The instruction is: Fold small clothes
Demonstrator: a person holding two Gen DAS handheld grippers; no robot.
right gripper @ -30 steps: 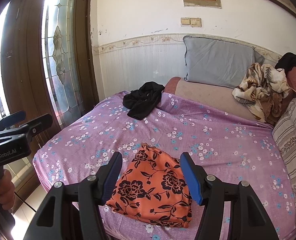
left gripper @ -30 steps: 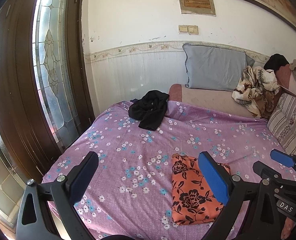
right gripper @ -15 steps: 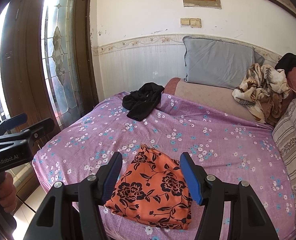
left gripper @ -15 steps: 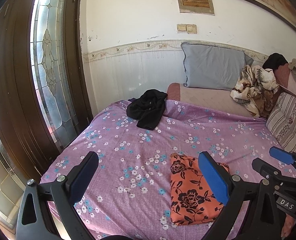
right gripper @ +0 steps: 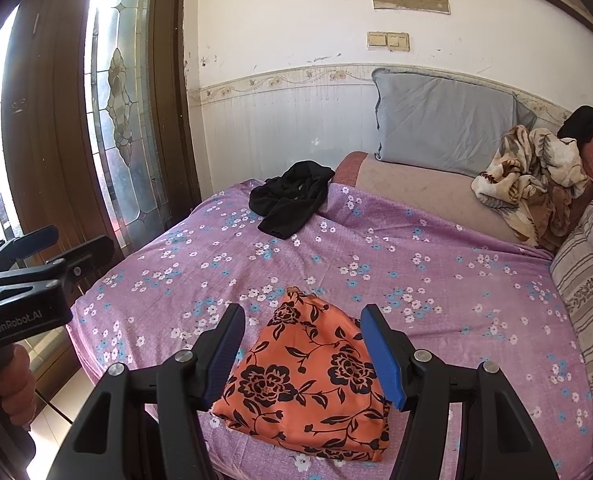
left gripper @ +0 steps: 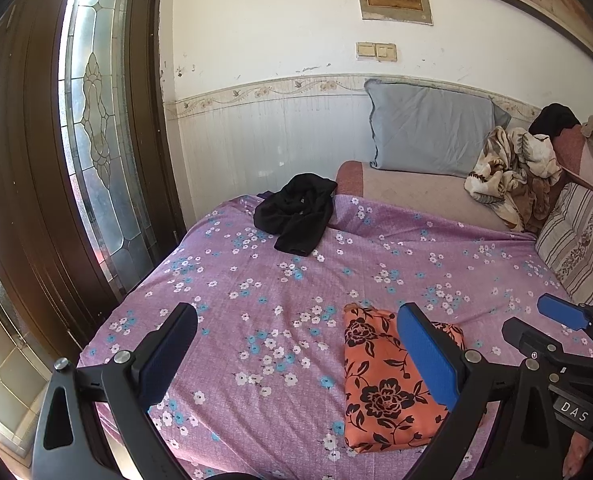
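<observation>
My left claw [left gripper: 296,344] and right claw [right gripper: 300,340] both gape wide, holding nothing, above the bed [right gripper: 456,280]. The folded orange cloth [right gripper: 308,380] lies near its front edge; black clothes [right gripper: 290,198] lie at its far end.

Most of the bed [right gripper: 436,280] is bare purple sheet, so the middle and the door-side edge are wide open for a pass. A folded orange floral cloth [right gripper: 312,384] sits at the near edge, the only lump up front. A black garment [right gripper: 292,204] is bunched at the far left corner. Along the far edge a grey pillow [right gripper: 444,132] leans on the wall, with a crumpled blanket [right gripper: 532,176] at the far right corner. A striped cushion [right gripper: 588,280] lines the right edge.
</observation>
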